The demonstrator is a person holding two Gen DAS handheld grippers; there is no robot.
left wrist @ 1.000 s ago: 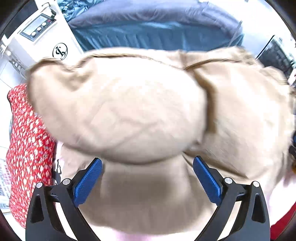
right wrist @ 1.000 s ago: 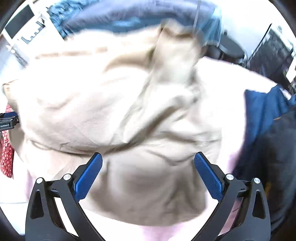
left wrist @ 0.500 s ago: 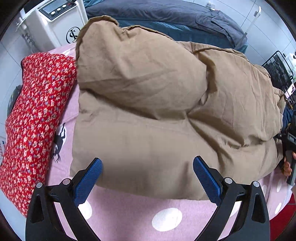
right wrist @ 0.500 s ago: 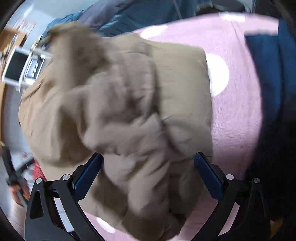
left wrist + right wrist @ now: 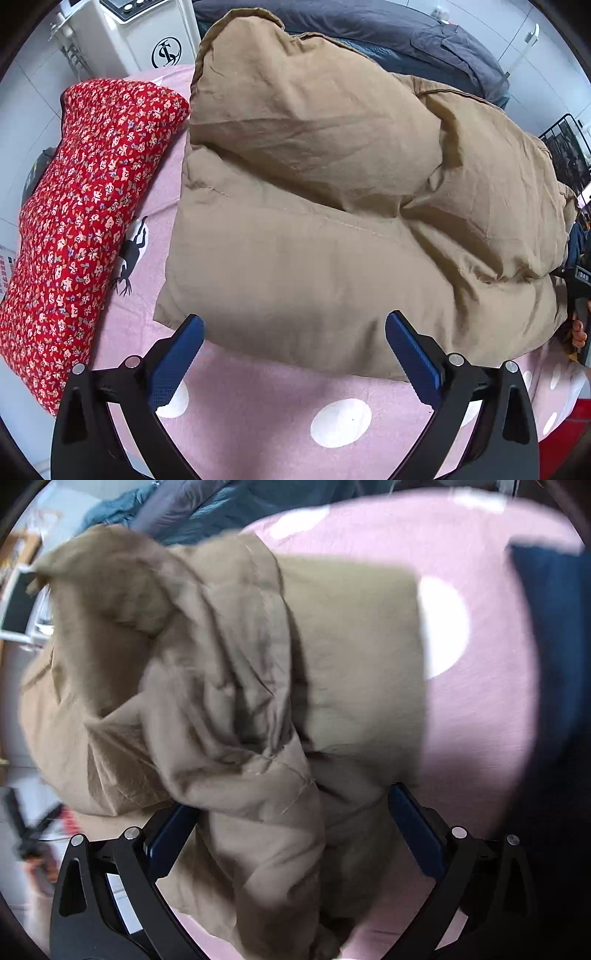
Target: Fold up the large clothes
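Note:
A large tan padded garment point(image 5: 332, 206) lies bunched and folded over on a pink sheet with white dots point(image 5: 258, 406). My left gripper point(image 5: 295, 354) is open and empty, just short of the garment's near edge. My right gripper point(image 5: 291, 830) is open at the garment's other end, and a fold of the tan garment point(image 5: 258, 738) lies between its jaws; the view is blurred. The right gripper's body and the hand on it show at the right edge of the left wrist view point(image 5: 576, 295).
A red floral cloth point(image 5: 85, 221) lies along the left side of the sheet. A white machine point(image 5: 147, 40) stands behind it. Dark blue bedding point(image 5: 388, 33) lies beyond the garment. A dark blue cloth point(image 5: 554, 627) lies at the sheet's right side.
The garment was raised and close in front of both cameras; it has dropped onto the sheet. My left gripper has drawn back from it. My right gripper has swung round to its end.

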